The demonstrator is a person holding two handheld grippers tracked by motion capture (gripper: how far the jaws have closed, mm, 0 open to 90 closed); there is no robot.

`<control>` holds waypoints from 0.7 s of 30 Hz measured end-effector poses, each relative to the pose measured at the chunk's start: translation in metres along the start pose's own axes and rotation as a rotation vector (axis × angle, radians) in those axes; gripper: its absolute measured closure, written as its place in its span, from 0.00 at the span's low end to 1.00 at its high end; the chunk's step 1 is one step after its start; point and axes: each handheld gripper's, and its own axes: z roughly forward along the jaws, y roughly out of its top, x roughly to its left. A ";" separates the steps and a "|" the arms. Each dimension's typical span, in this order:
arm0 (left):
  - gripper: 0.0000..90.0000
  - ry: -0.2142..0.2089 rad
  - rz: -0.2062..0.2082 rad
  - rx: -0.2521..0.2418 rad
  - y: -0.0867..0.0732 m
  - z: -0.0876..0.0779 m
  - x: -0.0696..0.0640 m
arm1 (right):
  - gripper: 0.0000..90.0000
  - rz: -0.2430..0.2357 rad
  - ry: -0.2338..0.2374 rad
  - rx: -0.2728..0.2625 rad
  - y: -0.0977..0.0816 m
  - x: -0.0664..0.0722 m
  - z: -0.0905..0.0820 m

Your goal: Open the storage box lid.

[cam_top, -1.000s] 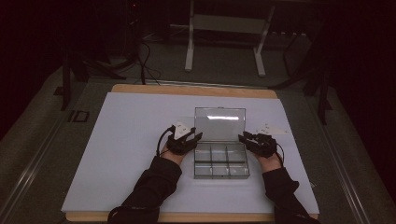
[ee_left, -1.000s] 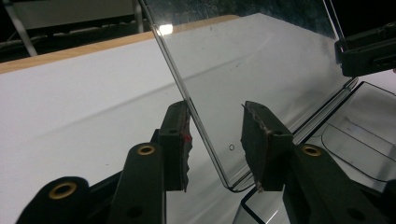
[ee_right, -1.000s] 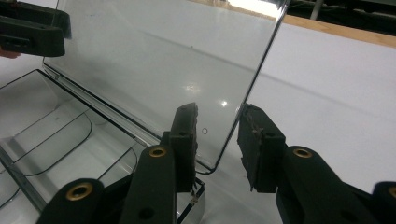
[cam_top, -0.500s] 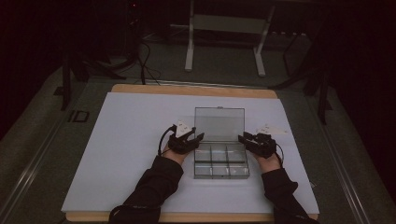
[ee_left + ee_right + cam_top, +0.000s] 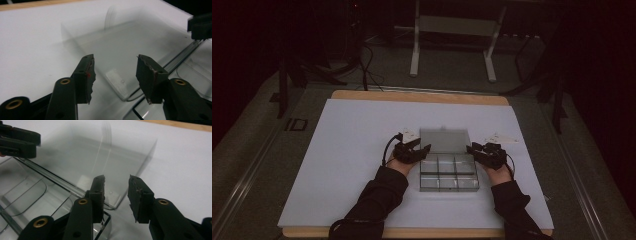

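A clear plastic compartment box (image 5: 449, 176) lies on the white sheet, its lid (image 5: 444, 140) swung back behind it. The lid (image 5: 125, 42) looks blurred in both gripper views. My left gripper (image 5: 426, 148) sits at the box's left rear corner. Its jaws (image 5: 115, 58) have just been opening, and they stand apart with the lid's corner beyond them, untouched. My right gripper (image 5: 471, 149) sits at the right rear corner. It (image 5: 117, 178) is open over the other lid corner (image 5: 112, 152), with no pad pressing on it. The compartments look empty.
The white sheet (image 5: 352, 150) covers a wooden table (image 5: 419, 95). A white stand's legs (image 5: 414, 55) and cables (image 5: 367, 65) are on the floor behind it. A person's dark sleeves (image 5: 377, 200) come in from the bottom.
The lid has dropped back from its raised position toward the table. Both hands have stayed beside the box.
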 end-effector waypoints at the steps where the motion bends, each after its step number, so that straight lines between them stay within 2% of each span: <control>1: 0.58 0.000 0.012 0.006 0.001 0.001 -0.002 | 0.73 0.000 -0.002 -0.002 0.000 0.001 0.000; 4: 0.57 -0.002 0.017 0.004 0.001 0.002 -0.004 | 0.73 0.000 0.002 0.001 0.001 0.001 0.001; 6: 0.55 0.005 0.008 0.001 0.001 0.002 -0.002 | 0.72 0.004 0.005 0.004 0.001 0.001 0.001; 8: 0.55 -0.010 -0.003 -0.009 0.000 0.001 0.000 | 0.70 0.003 0.005 0.007 0.001 0.000 0.001; 14: 0.47 -0.043 -0.001 -0.031 0.003 -0.005 0.001 | 0.59 -0.015 0.014 0.020 0.005 -0.001 0.000; 16: 0.43 -0.065 0.006 -0.028 0.004 -0.006 0.000 | 0.51 -0.022 0.023 0.024 0.007 -0.002 -0.001; 19: 0.30 -0.101 0.014 -0.018 0.006 -0.007 -0.001 | 0.40 -0.030 0.034 0.020 0.011 -0.002 -0.005; 21: 0.27 -0.109 0.024 -0.007 0.007 -0.007 -0.003 | 0.36 -0.030 0.044 0.019 0.012 -0.003 -0.005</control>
